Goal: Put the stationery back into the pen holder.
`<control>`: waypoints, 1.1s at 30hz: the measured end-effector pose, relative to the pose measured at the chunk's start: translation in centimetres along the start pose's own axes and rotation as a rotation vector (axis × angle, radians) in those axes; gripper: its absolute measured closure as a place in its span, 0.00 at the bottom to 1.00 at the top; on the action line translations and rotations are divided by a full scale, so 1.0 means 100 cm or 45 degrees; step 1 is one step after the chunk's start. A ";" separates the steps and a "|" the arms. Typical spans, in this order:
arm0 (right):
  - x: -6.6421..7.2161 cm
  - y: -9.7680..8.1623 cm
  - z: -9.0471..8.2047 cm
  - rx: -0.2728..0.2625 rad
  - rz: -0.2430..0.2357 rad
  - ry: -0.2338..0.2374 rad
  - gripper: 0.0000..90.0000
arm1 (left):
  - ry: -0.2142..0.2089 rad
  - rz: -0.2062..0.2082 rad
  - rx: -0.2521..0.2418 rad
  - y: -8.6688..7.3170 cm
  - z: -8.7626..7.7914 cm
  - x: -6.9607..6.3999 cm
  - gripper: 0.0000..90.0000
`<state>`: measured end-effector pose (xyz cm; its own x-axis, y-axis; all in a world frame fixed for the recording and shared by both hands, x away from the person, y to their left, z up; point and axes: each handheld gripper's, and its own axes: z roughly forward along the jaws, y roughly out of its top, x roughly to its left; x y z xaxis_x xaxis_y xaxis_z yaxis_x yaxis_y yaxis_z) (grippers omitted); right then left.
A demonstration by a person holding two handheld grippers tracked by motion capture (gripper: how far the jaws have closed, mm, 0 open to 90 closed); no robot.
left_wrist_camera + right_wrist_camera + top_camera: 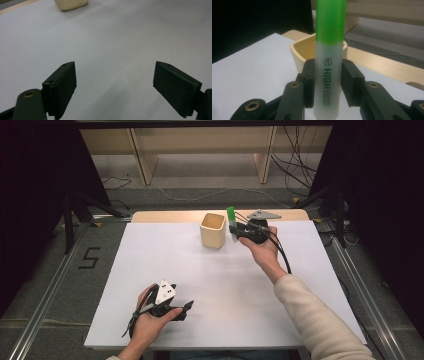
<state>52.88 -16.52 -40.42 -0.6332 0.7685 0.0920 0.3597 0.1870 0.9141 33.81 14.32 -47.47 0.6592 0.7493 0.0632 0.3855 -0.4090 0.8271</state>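
Right gripper view reads "HIGH" on the highlighter (328, 62) clamped in the right gripper (328, 82); high view places it beside the cup (213, 230). Left gripper (113, 85) gapes, empty.

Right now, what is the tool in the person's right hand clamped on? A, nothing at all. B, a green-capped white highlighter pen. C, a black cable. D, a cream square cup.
B: in the right gripper view the right tool has both black pads pressed against the barrel of the green-capped white highlighter pen, held upright just in front of the cream square cup.
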 end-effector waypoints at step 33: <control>0.002 0.037 0.038 -0.040 -0.014 -0.006 0.73 | -0.002 -0.003 -0.008 0.000 0.000 0.001 0.21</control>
<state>56.64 -13.35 -38.53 -0.6335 0.7696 0.0801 0.3313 0.1763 0.9269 33.85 14.38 -47.46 0.6592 0.7495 0.0602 0.3830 -0.4036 0.8309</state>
